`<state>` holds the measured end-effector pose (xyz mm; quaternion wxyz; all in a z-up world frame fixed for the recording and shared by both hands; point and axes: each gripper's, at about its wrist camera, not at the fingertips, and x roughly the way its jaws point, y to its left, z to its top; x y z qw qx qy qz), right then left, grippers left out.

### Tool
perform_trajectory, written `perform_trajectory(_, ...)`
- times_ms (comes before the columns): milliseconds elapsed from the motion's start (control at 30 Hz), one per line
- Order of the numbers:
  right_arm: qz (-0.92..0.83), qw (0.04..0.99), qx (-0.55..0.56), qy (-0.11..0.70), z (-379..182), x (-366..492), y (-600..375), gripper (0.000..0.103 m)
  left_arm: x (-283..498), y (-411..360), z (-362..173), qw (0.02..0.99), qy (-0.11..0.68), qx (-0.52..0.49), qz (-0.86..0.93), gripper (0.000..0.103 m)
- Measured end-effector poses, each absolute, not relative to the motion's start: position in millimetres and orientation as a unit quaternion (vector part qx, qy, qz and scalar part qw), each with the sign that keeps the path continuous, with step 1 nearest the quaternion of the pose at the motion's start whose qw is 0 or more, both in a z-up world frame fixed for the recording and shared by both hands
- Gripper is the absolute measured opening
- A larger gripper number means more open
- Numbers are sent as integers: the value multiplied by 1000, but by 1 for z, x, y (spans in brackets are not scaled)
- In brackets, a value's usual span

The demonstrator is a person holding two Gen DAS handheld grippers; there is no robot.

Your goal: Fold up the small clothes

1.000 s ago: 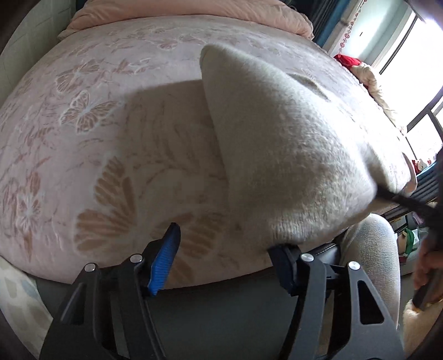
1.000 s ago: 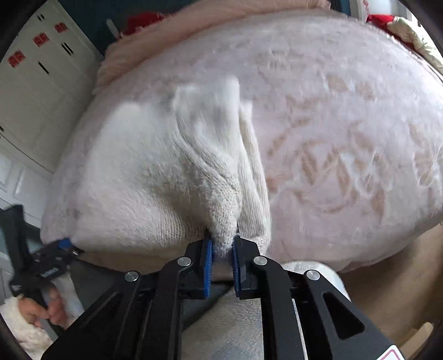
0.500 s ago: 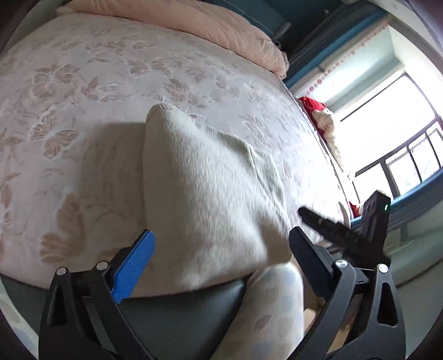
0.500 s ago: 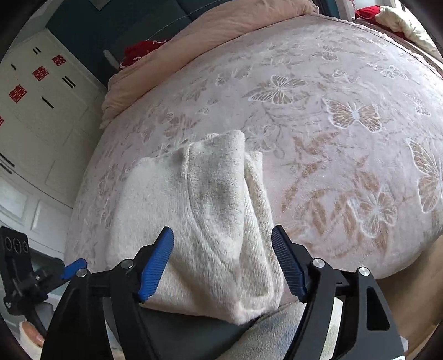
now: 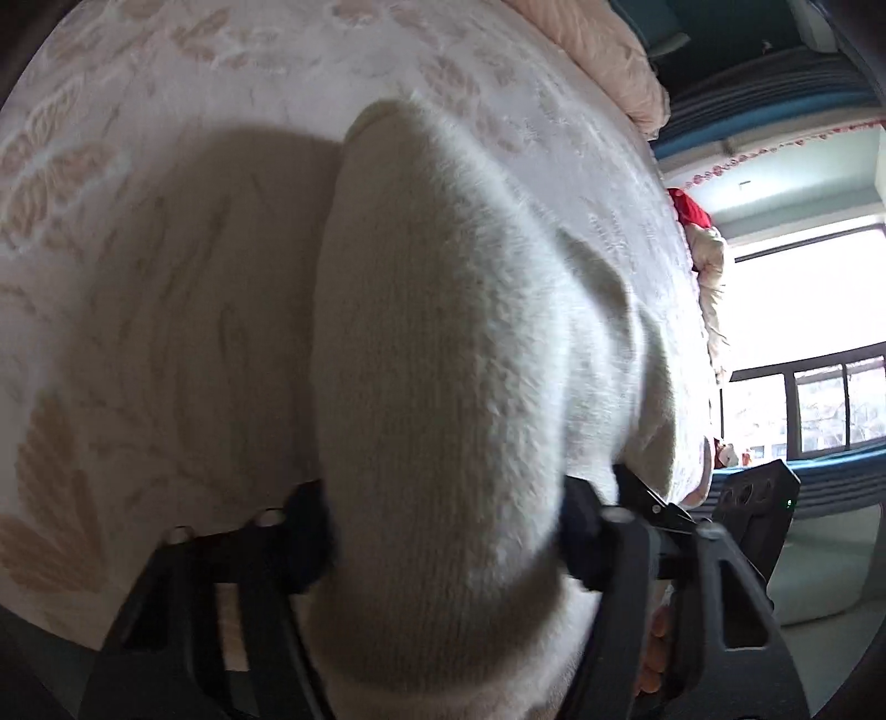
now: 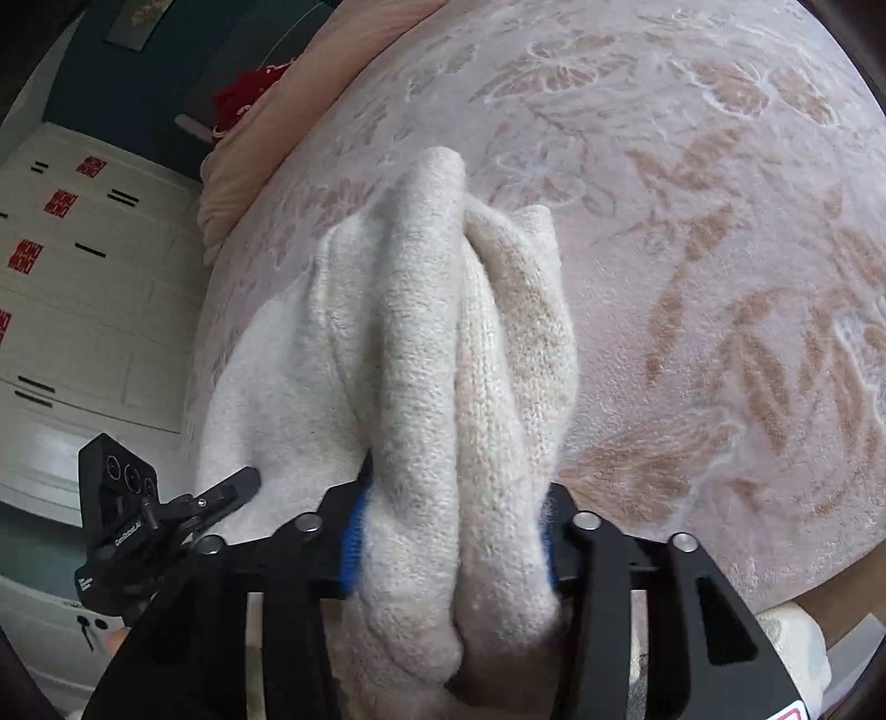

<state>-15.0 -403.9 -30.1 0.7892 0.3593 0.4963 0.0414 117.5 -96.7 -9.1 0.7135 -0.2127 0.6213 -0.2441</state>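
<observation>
The bed (image 6: 747, 232), spread with a pale pink cover patterned in butterflies and leaves, fills most of both my views, with a peach quilt (image 5: 603, 50) bunched at its far end. On its near edge lies the folded cream knit garment (image 6: 443, 354), its thick bundle reaching back toward me. My left claw (image 5: 443, 531) has its fingers on either side of one end of the bundle, pressed into the knit, and my right claw (image 6: 451, 548) is clamped on the other end the same way.
</observation>
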Motion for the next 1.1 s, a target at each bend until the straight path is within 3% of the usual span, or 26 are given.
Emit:
perform_trajectory(167, 98, 832, 310, 451, 32, -14, -352, 36, 105, -56, 53, 757, 577, -178, -250, 45)
perform_trajectory(267, 120, 826, 304, 459, 20, -17, -327, 37, 92, -27, 73, 776, 563, -160, -235, 48)
perform_trajectory(400, 76, 788, 299, 533, -50, -18, -310, 48, 84, -13, 38, 788, 586, -53, -181, 60)
perform_trajectory(433, 73, 792, 315, 519, -49, -24, -312, 57, 84, -11, 23, 782, 601, -34, -162, 65)
perform_trajectory(533, 31, 823, 276, 495, -14, -37, -310, 58, 73, 3, 19, 798, 577, -68, -159, 71)
perform_trajectory(633, 44, 854, 221, 468, 21, -40, -297, 58, 72, -6, 25, 809, 566, -26, -155, 71)
perform_trajectory(733, 48, 848, 201, 488, 13, -25, -285, 58, 74, -11, 27, 813, 563, -9, -145, 72)
perform_trajectory(800, 53, 827, 210, 518, -6, -19, -278, 50, 73, -12, 30, 815, 563, -9, -141, 72)
perform_trajectory(867, 58, 819, 217, 527, -18, -21, -274, 19, 73, -9, 30, 816, 561, -6, -139, 72)
perform_trajectory(933, 62, 829, 218, 511, -3, -21, -274, 13, 74, -13, 28, 816, 560, -2, -139, 73)
perform_trajectory(1100, 59, 860, 178, 474, 42, -24, -276, 11, 72, -16, 29, 819, 557, 5, -139, 77)
